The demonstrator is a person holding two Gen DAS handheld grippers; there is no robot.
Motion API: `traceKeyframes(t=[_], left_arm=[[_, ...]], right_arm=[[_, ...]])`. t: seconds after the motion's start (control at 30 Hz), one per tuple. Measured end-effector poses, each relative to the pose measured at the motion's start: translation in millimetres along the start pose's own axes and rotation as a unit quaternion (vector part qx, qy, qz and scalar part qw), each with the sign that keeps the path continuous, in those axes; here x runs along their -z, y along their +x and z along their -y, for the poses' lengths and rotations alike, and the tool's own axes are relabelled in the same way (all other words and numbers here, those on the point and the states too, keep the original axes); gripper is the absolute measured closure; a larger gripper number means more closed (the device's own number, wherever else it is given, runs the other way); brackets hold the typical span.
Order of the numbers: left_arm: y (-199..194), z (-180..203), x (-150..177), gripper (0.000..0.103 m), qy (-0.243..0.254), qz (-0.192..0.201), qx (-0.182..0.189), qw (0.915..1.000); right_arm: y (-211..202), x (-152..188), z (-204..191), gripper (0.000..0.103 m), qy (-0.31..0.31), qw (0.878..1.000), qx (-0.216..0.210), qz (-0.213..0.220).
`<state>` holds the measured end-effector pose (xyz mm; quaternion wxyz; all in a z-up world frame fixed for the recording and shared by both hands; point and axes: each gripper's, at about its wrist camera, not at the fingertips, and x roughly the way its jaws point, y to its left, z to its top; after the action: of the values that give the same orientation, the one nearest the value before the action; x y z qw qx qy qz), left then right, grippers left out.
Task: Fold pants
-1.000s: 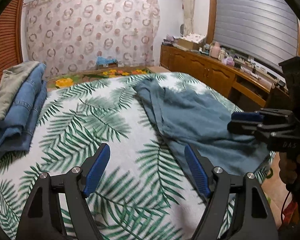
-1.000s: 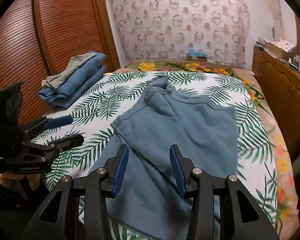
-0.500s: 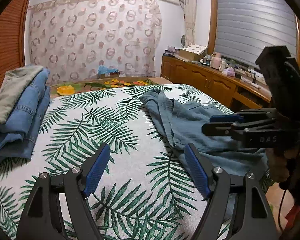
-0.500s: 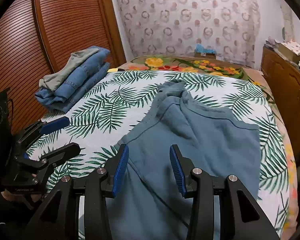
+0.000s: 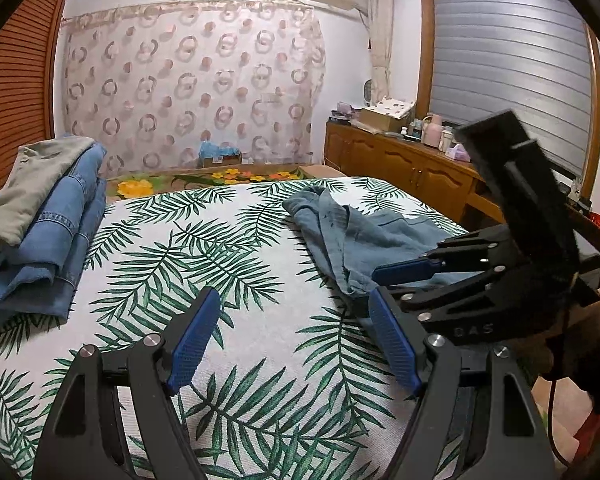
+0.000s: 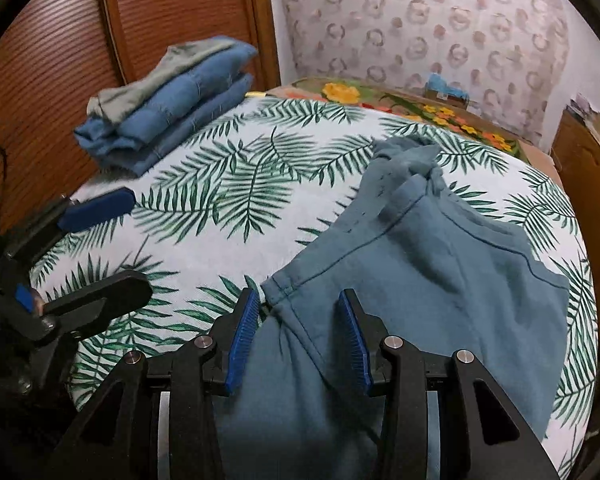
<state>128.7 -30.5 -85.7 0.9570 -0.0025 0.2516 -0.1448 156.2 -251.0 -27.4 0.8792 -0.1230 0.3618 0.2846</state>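
Pants point(image 6: 420, 280): blue-grey, lying rumpled on the right side of the bed point(image 5: 260, 320), one end bunched toward the far edge, the near end hanging over the bed's front.
Right hand-held gripper point(image 6: 296, 336): jaws partly apart, straddling a hemmed corner of the pants; the pads do not appear to press the cloth.
Left hand-held gripper point(image 5: 292, 344): jaws wide, empty, over bare leaf-print sheet beside the pants.
Folded stack point(image 5: 40, 220): denim and grey garments, well apart at the left.
Risk: closing now may catch one layer only, or sheet with it, so the fold drags crooked.
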Motion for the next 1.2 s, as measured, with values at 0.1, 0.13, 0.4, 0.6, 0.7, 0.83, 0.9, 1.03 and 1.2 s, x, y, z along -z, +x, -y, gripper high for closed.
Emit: traceKeyframes(t=[0.1, 0.13, 0.4, 0.6, 0.7, 0.83, 0.9, 1.03, 1.2], left_arm=[[1.2, 1.7, 0.4, 0.025, 0.006, -0.001, -0.002, 1.0000], [1.4, 2.6, 0.5, 0.025, 0.008, -0.002, -0.002, 1.0000], [2.9, 4.9, 1.1, 0.025, 0.014, -0.009, 0.000, 0.9999], [7.1, 11.2, 1.7, 0.025, 0.028, -0.021, 0.000, 0.9994], [8.0, 12.2, 2.1, 0.025, 0.030, -0.026, 0.000, 0.9992], [9.1, 12.1, 2.5, 0.025, 0.028, -0.030, 0.000, 0.9991], [9.1, 12.3, 2.6, 0.025, 0.029, -0.031, 0.000, 0.9991], [9.0, 12.6, 2.6, 0.025, 0.030, -0.031, -0.001, 0.9991], [9.4, 12.0, 3.2, 0.025, 0.030, -0.031, -0.001, 0.9991]], right_arm=[[4.8, -3.2, 0.4, 0.068, -0.003, 1.000, 0.006, -0.007], [6.0, -5.7, 1.8, 0.074, -0.001, 1.000, 0.006, -0.007], [-14.7, -8.7, 16.0, 0.095, 0.031, 0.999, -0.011, 0.034], [-37.8, -7.8, 27.1, 0.096, 0.042, 0.997, 0.005, 0.064], [-46.2, -8.3, 40.4, 0.096, 0.052, 0.996, 0.019, 0.071], [-53.6, -9.5, 59.0, 0.096, 0.063, 0.994, 0.048, 0.075], [-54.9, -10.5, 66.3, 0.096, 0.069, 0.993, 0.061, 0.076], [-55.3, -13.2, 79.0, 0.096, 0.077, 0.990, 0.092, 0.076], [-51.2, -19.6, 84.6, 0.096, 0.074, 0.986, 0.128, 0.072]])
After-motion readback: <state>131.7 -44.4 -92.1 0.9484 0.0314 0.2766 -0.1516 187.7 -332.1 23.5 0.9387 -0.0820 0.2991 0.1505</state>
